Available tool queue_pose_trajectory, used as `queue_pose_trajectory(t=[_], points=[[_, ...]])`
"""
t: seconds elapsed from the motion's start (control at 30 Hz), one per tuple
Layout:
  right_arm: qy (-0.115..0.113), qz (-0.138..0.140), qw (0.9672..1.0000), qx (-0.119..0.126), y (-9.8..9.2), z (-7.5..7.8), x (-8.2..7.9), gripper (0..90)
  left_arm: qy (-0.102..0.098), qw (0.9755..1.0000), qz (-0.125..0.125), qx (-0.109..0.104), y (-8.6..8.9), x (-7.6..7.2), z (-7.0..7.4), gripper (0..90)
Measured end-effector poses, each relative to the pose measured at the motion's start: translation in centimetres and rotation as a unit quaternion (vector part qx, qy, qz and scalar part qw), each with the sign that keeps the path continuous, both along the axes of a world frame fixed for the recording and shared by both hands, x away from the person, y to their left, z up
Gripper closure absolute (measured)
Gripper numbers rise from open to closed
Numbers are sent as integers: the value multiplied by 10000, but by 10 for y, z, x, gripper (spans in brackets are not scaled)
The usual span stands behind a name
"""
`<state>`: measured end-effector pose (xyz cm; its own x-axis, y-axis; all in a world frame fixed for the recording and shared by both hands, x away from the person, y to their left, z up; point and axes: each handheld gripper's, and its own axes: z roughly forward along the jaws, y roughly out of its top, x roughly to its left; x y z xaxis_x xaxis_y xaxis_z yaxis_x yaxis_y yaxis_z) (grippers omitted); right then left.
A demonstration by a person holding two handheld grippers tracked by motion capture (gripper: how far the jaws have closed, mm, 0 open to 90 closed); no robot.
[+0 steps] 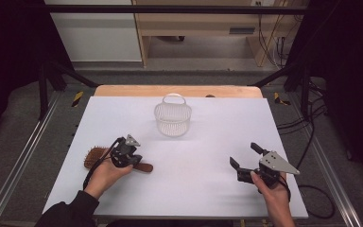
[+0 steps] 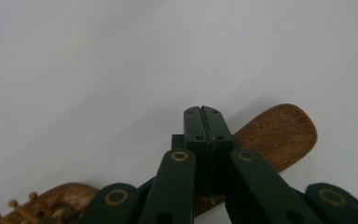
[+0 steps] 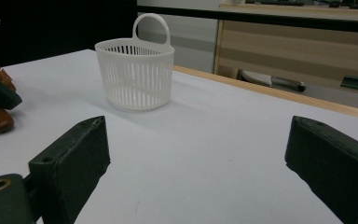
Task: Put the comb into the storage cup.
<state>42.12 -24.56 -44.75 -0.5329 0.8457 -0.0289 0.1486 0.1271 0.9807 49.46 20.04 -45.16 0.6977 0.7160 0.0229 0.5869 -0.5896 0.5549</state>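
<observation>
A wooden hairbrush (image 1: 94,157) lies at the left of the white table, its handle (image 2: 279,133) pointing right. My left gripper (image 1: 133,161) is over that handle with its jaws shut, pads pressed together (image 2: 203,112); the handle passes underneath them and nothing shows between the pads. A white slatted basket (image 1: 172,118) with a loop handle stands upright at the middle back, also seen in the right gripper view (image 3: 135,77). My right gripper (image 1: 246,155) rests near the front right, open wide (image 3: 196,158), nothing between its jaws, facing the basket.
The white table sheet (image 1: 194,189) has bare room between the two grippers and in front of the basket. A wooden table edge (image 1: 179,91) runs along the back. Metal rails and cables flank both sides of the table.
</observation>
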Motion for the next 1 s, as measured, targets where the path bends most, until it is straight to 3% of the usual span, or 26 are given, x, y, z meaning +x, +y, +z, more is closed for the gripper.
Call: queue_pose_trajectory(t=[0.7, 1.0], points=[[3, 8, 10000, 10, 0, 0, 0, 65, -64, 9995, -34, -321, 13, -33, 1, 900], [10, 14, 10000, 25, 1, 0, 0, 65, -8, 9995, -99, -285, 24, -53, -4, 900]])
